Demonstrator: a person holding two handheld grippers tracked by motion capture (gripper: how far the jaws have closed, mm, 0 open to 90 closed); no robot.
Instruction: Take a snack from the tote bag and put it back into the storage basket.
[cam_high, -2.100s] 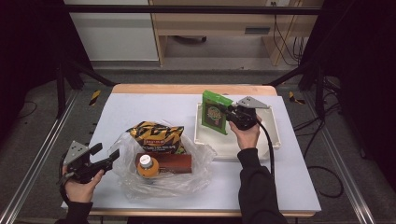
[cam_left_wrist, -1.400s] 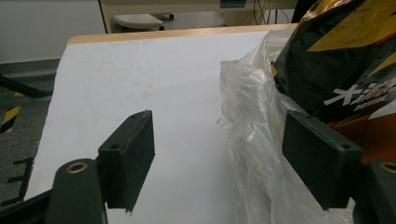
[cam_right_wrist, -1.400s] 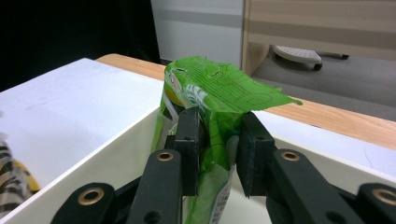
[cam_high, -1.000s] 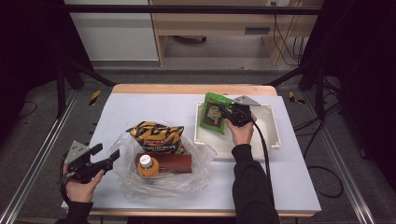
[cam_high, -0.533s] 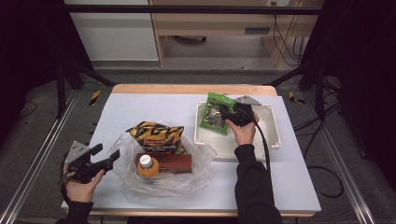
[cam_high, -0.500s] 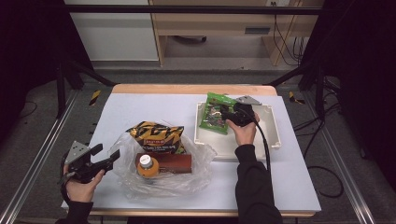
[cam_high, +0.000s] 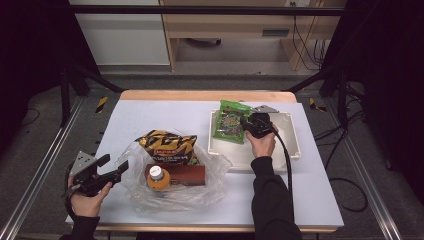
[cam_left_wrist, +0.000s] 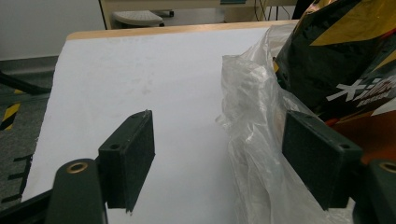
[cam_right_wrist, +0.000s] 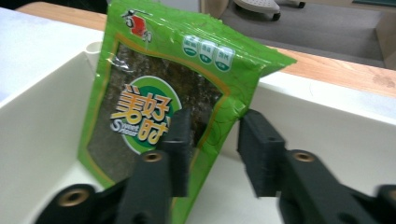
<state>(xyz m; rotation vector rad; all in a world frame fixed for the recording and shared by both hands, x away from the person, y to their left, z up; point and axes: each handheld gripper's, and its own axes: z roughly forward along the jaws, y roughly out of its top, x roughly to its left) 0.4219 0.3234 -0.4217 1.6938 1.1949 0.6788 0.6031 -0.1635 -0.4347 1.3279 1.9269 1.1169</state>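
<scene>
The right hand-held gripper (cam_right_wrist: 210, 140) is loosening, jaws parted, around the green snack pouch (cam_right_wrist: 154, 107) leaning over the white tray (cam_high: 290, 145) (left hand-held gripper (cam_left_wrist: 219, 158), spread, is idling by the plastic bag (cam_left_wrist: 252, 116)).

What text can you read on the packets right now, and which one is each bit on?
"美好时" with "Sweet hour" under it, partly hidden by a jaw: green packet, over the white tray between the right gripper's jaws.
Three small badges along that packet's top: too small to read.
Red logo at its top corner: unreadable.
White characters on the black and yellow bag: cut off, not legible.
Label on the brown box and bottle cap: too blurred.
</scene>
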